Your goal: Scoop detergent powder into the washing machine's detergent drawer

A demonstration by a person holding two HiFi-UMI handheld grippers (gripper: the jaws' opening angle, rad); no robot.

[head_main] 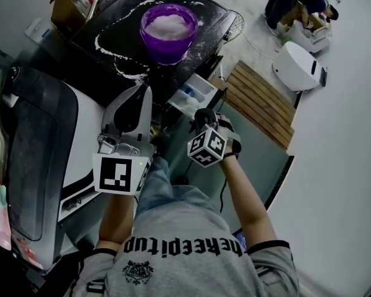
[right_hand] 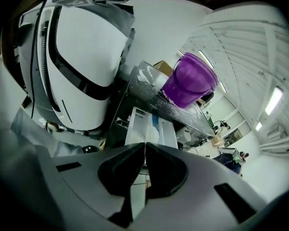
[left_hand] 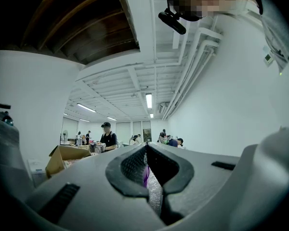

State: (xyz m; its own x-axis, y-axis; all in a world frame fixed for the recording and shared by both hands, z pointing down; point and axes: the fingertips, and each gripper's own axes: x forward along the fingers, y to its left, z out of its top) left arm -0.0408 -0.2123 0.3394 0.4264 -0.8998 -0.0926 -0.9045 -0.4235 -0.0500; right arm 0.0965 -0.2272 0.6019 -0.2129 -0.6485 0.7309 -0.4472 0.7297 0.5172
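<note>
A purple tub (head_main: 169,31) of white powder stands on the washing machine's black top (head_main: 120,64), where powder lies spilled in streaks. Below the top's front edge, the white detergent drawer (head_main: 195,94) is pulled out. My left gripper (head_main: 146,90) points at the tub with its jaws shut and nothing in them. In the left gripper view (left_hand: 146,150) only a purple sliver shows through the slit between the jaws. My right gripper (head_main: 203,117) hangs just in front of the drawer, shut and empty. In the right gripper view (right_hand: 145,146) the drawer (right_hand: 149,129) lies straight ahead, with the tub (right_hand: 189,81) above it.
A white machine with a dark lid (head_main: 43,141) stands at the left. Behind the tub sits a cardboard box (head_main: 71,5). To the right lie a wooden slatted board (head_main: 263,107) and a round white appliance (head_main: 297,67). People work far across the room (left_hand: 106,136).
</note>
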